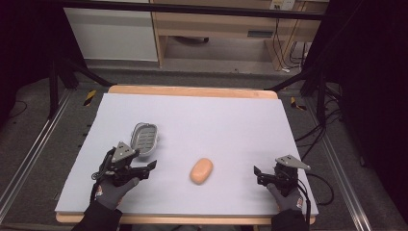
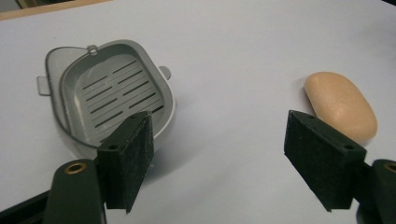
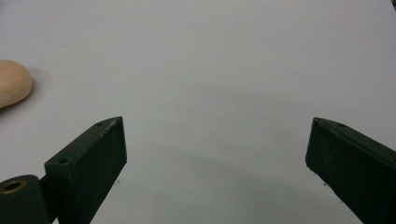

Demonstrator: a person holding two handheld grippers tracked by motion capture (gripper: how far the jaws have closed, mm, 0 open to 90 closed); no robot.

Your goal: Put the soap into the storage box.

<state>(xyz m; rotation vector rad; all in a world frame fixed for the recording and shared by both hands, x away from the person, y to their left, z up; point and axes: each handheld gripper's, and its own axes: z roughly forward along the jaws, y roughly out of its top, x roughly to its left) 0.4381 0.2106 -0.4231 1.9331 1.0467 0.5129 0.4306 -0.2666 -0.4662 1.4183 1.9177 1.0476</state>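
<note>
The counter [image 1: 240, 125] has a pale sheet over a wooden top. A tan soap [image 1: 201, 171] lies on it, and a grey slotted dish [image 1: 144, 137] lies beyond and left of the soap, apart from it.

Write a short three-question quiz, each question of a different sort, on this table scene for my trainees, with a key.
1. True or false: the bar of soap lies inside the soap dish.
2. Which hand-held gripper is nearer the soap dish? A) left hand-held gripper B) right hand-held gripper
3. Fill in: both hand-held grippers have their jaws ____.

Key
1. False; it lies on the white table cover, apart from the dish.
2. A
3. open
</note>
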